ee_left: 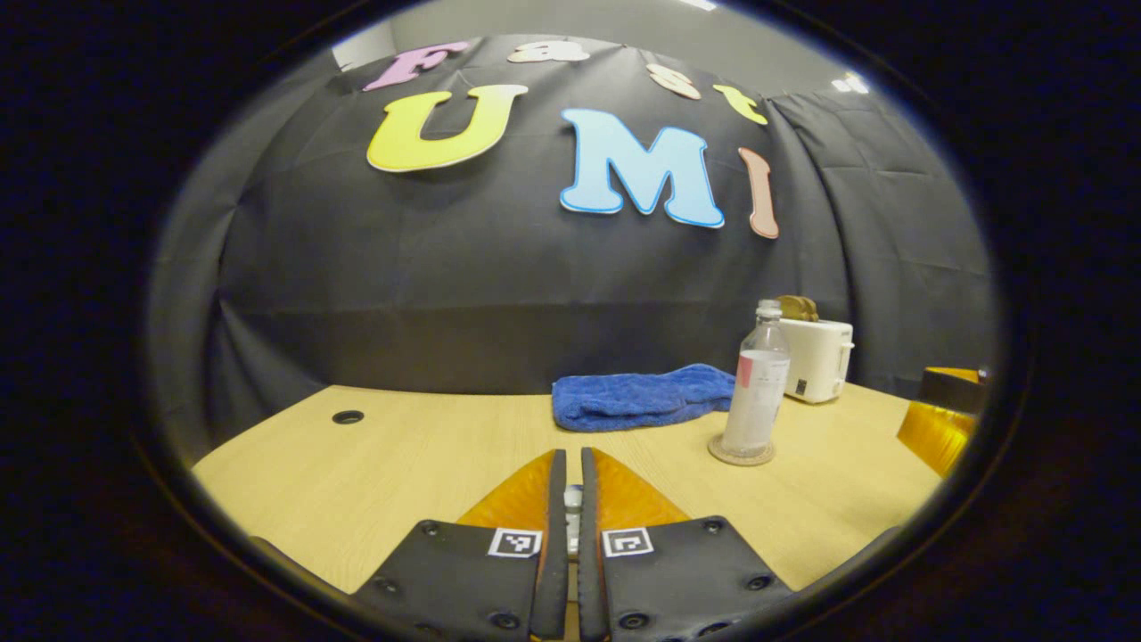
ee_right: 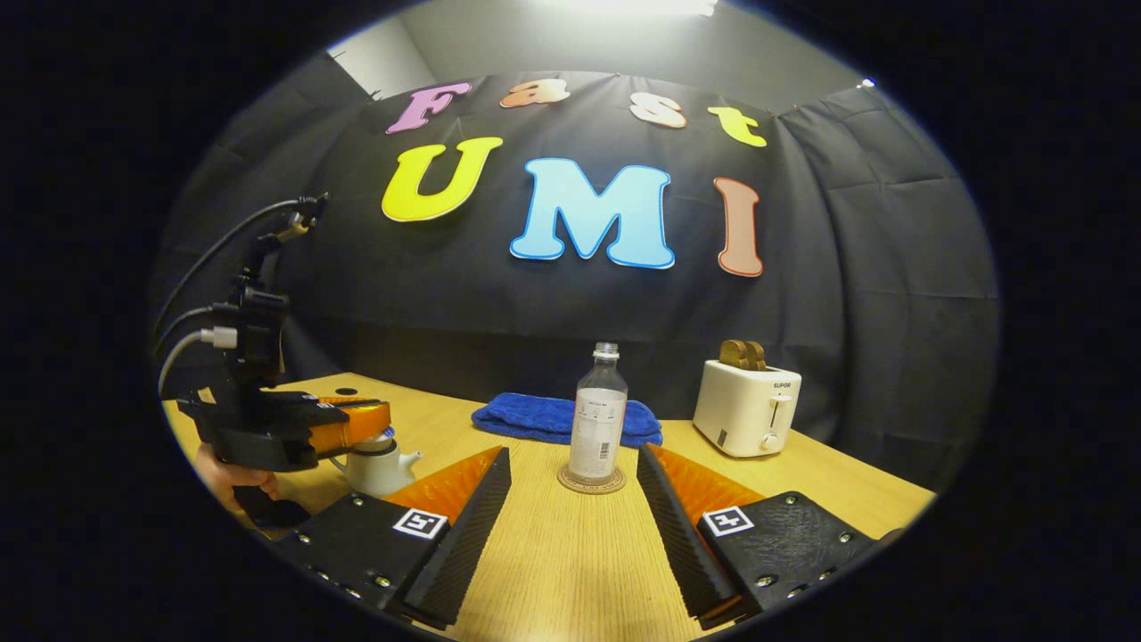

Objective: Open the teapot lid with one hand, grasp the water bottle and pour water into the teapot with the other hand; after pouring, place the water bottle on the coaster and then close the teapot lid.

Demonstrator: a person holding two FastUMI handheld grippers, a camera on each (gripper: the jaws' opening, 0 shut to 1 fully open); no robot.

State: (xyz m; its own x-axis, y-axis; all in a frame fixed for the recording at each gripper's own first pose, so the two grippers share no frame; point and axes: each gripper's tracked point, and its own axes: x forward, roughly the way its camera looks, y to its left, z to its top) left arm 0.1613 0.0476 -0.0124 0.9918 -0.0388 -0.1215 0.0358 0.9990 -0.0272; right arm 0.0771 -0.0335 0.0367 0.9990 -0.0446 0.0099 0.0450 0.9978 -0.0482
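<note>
Bottle (ee_right: 598, 417) (clear plastic) upright on round coaster (ee_right: 592, 482).

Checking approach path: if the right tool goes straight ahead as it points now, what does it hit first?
Probably the water bottle, standing on its coaster dead ahead of the open right tool. The table between them looks free; depth is hard to judge.

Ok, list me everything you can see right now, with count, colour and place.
table: one, light wood, underneath everything
water bottle: one, clear, uncapped, upright on the coaster
coaster: one, tan, table centre
towel: one, blue, behind the bottle
toaster: one, white, bread in it, right of towel
teapot: one, white, under the left claw
hand: one, holding the left claw
left claw: nearly closed over the teapot's top
right claw: open, facing the bottle
</note>
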